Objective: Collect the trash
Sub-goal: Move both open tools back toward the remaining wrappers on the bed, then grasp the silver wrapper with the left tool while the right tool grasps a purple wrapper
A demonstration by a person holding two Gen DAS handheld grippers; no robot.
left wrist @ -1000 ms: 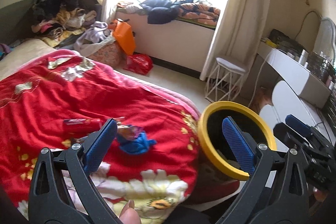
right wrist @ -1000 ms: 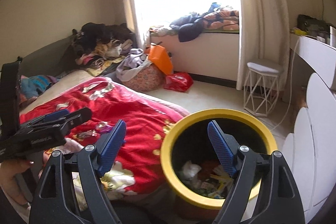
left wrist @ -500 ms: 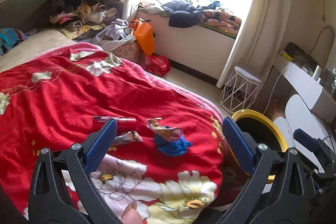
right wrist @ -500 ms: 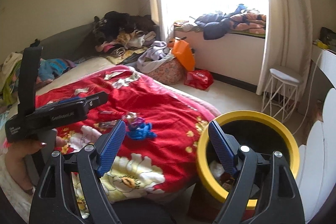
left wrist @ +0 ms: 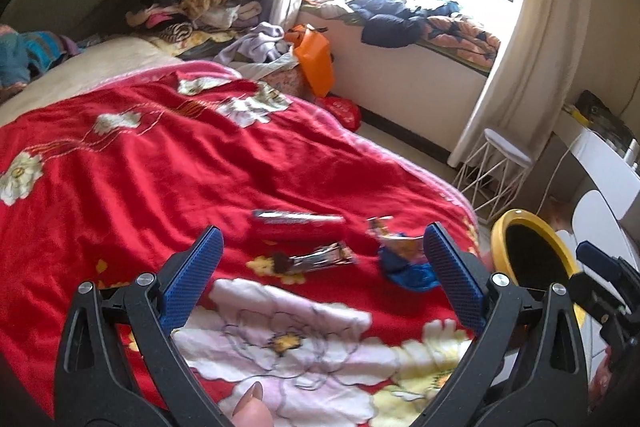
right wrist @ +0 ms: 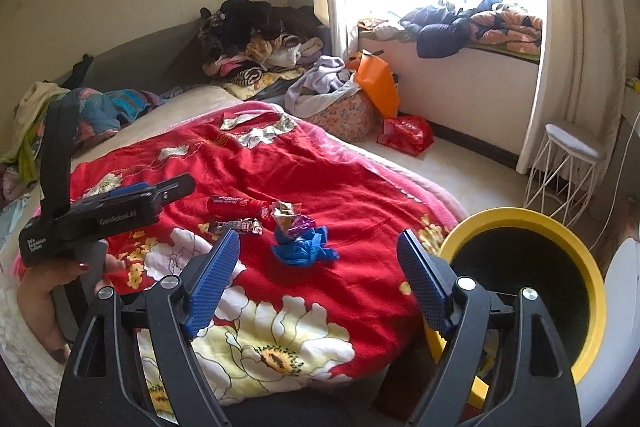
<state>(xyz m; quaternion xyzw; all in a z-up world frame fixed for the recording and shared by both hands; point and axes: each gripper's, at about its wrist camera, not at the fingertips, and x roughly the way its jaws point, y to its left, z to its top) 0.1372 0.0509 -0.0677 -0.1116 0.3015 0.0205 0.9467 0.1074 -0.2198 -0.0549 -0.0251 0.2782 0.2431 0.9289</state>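
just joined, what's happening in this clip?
A person holds a gripper in each hand over a bed with a red floral blanket. Both the left gripper and the right gripper are open and empty. Trash lies together on the blanket: a red wrapper, an energy bar wrapper, a crinkled candy wrapper and a blue crumpled piece. A yellow-rimmed bin stands beside the bed. Nothing is gripped at present.
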